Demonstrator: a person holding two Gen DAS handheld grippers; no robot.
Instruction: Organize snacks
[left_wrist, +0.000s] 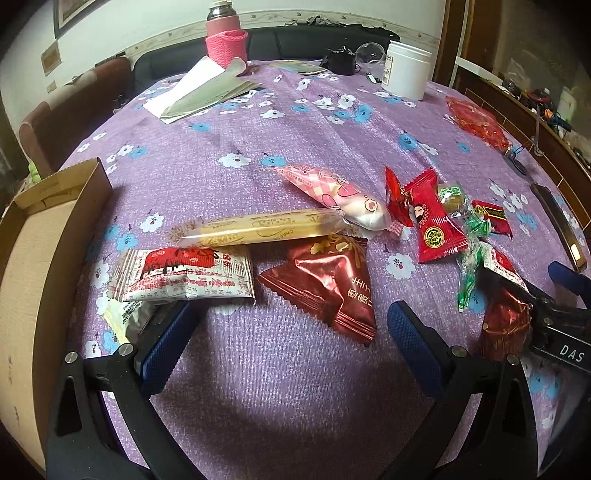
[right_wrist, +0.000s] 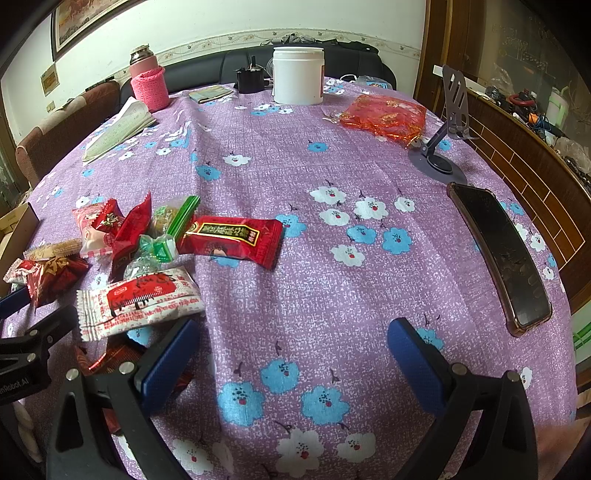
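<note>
From the left wrist camera, the left gripper (left_wrist: 291, 332) hangs low over the desk (left_wrist: 295, 387) with the purple flowered cloth, and its blue padded fingers (left_wrist: 166, 343) are wide apart and hold nothing. Between and just ahead of them lies a dark red foil triangular snack packet (left_wrist: 328, 284). The left finger touches the edge of a white-and-red printed flat snack packet (left_wrist: 181, 277), which lies over a pale packet (left_wrist: 125, 317). Behind these lies a long yellow biscuit stick packet (left_wrist: 258, 227), and its far end touches a pink checked soft packet (left_wrist: 336, 195). To the right is a loose heap of red and green wrapped candies (left_wrist: 436, 221). An open brown cardboard box (left_wrist: 37, 258) stands at the left edge of the desk.

From the right wrist camera, the right gripper (right_wrist: 291, 354) also has its fingers (right_wrist: 413, 358) spread wide and empty — only bare cloth lies between them. The snacks are to its left: a second white-and-red flat packet (right_wrist: 140, 302) beside the left finger, and a red oblong packet with a dark label (right_wrist: 232, 236) farther ahead. A dark phone in a clear case (right_wrist: 498, 254) lies at the right, well apart from the snacks.
</note>
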